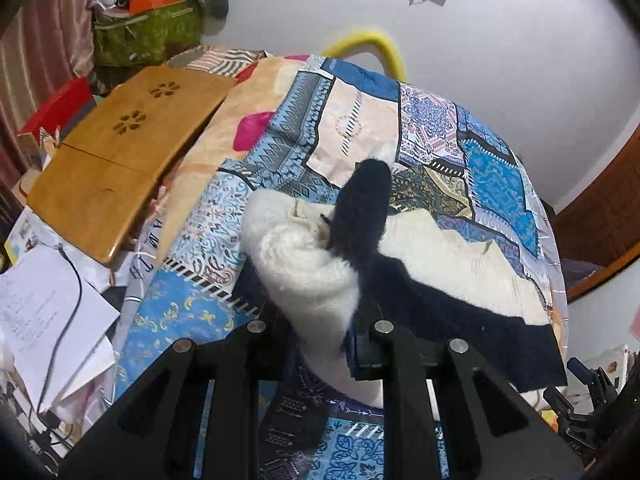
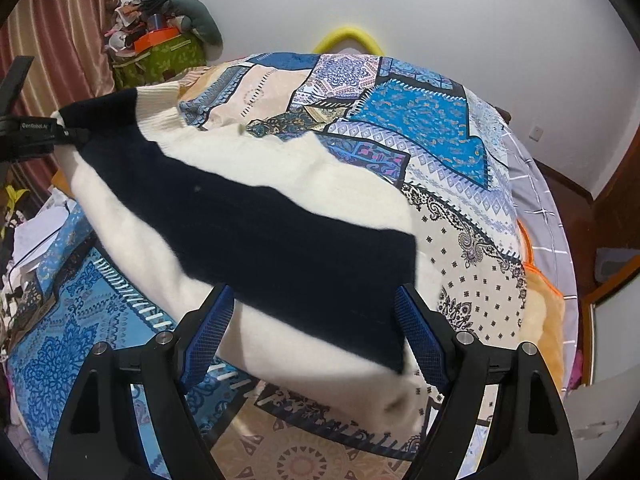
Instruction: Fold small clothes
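A small fuzzy sweater [image 2: 280,216] in white with a wide navy band lies on the patterned bedspread [image 2: 420,120]. My left gripper [image 1: 336,344] is shut on the sweater's edge [image 1: 312,276] and holds it bunched and lifted, with a navy part sticking up beyond it. It also shows at the left edge of the right wrist view [image 2: 60,134], pinching the far corner. My right gripper [image 2: 316,328] is open, its blue pads on either side of the sweater's near edge, just above the fabric.
A wooden lap table [image 1: 116,156] lies at the bed's left side, with loose papers and a cable [image 1: 44,304] below it. A green cluttered basket [image 1: 148,28] stands at the far left. A yellow curved tube [image 2: 348,40] rises behind the bed. A wooden frame is at right.
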